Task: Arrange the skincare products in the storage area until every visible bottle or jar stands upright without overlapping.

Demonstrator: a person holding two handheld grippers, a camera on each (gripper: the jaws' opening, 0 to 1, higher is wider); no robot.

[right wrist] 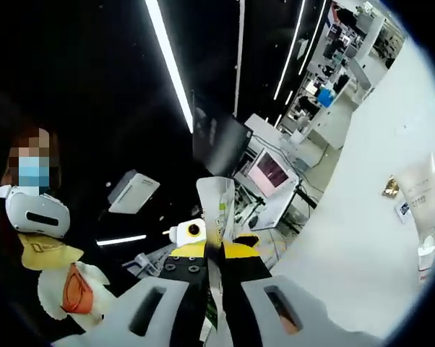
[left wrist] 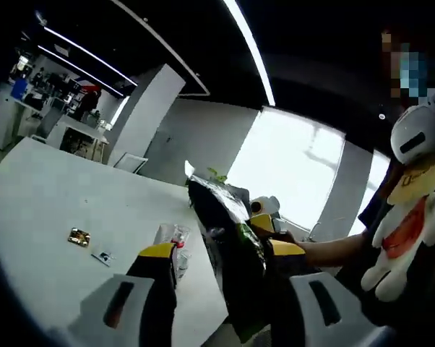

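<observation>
In the left gripper view my left gripper (left wrist: pixel 221 256) rises at the bottom centre, jaws spread apart, a dark crinkled foil pouch (left wrist: pixel 228 231) standing between them against the right jaw; I can't tell whether it presses. Clear bottles (left wrist: pixel 175 242) stand on the white table (left wrist: pixel 44 202) just beyond the left jaw, lower centre. A small gold item (left wrist: pixel 79 236) lies at left.

In the right gripper view my right gripper (right wrist: pixel 214 253) is clamped on a thin pale pouch (right wrist: pixel 217 206) at bottom centre. A white tube (right wrist: pixel 420 199) stands at the right edge.
</observation>
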